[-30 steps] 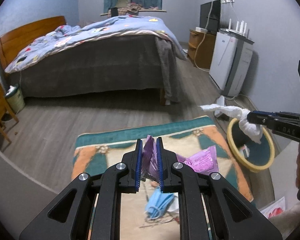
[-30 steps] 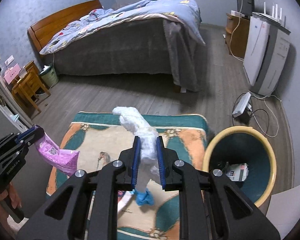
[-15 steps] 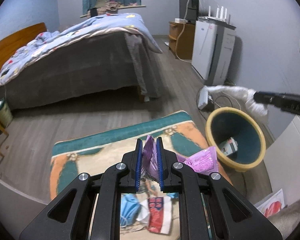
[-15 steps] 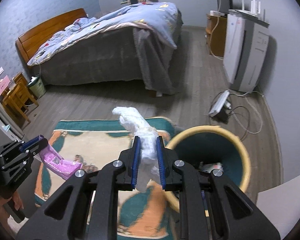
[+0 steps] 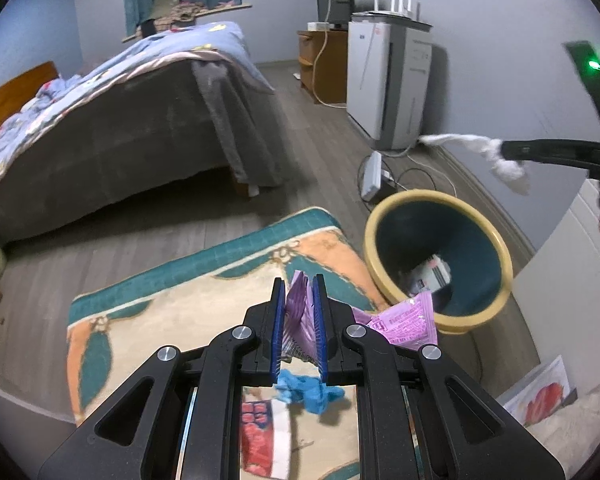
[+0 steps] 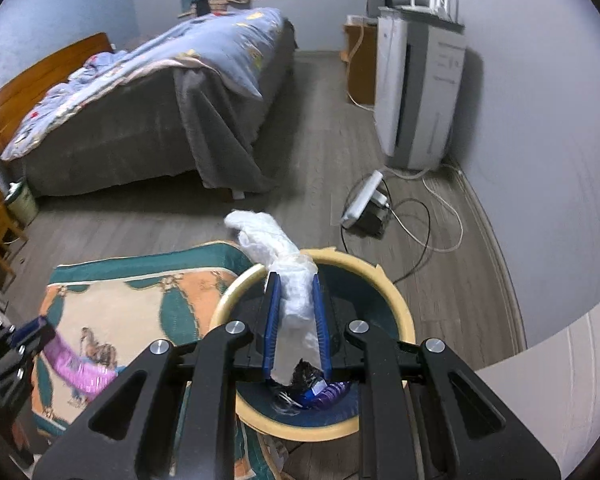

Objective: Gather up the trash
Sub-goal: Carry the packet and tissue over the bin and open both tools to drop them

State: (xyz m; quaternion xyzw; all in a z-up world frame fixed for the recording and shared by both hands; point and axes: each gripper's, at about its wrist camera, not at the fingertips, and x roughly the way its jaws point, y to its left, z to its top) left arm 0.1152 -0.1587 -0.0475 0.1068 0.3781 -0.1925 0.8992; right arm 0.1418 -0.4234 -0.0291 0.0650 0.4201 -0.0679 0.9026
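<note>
Both grippers swinging over to the bin

I'm now holding the right gripper point(image 6: 296, 320) over the round yellow-rimmed bin point(image 6: 396, 300), where a second ago it was over the rug point(image 5: 172, 320); a drop looks close. It's pinching a crumpled white tissue point(image 6: 296, 296); the left gripper point(image 5: 299, 320), trailing beside the bin, is pinching a glossy purple wrapper point(image 5: 400, 318).

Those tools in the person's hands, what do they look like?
Each tool, left and right, is a matt black plastic frame with silver screws and two flat blue ribbed fingers. In the left view, the right one shows a small green light.
</note>
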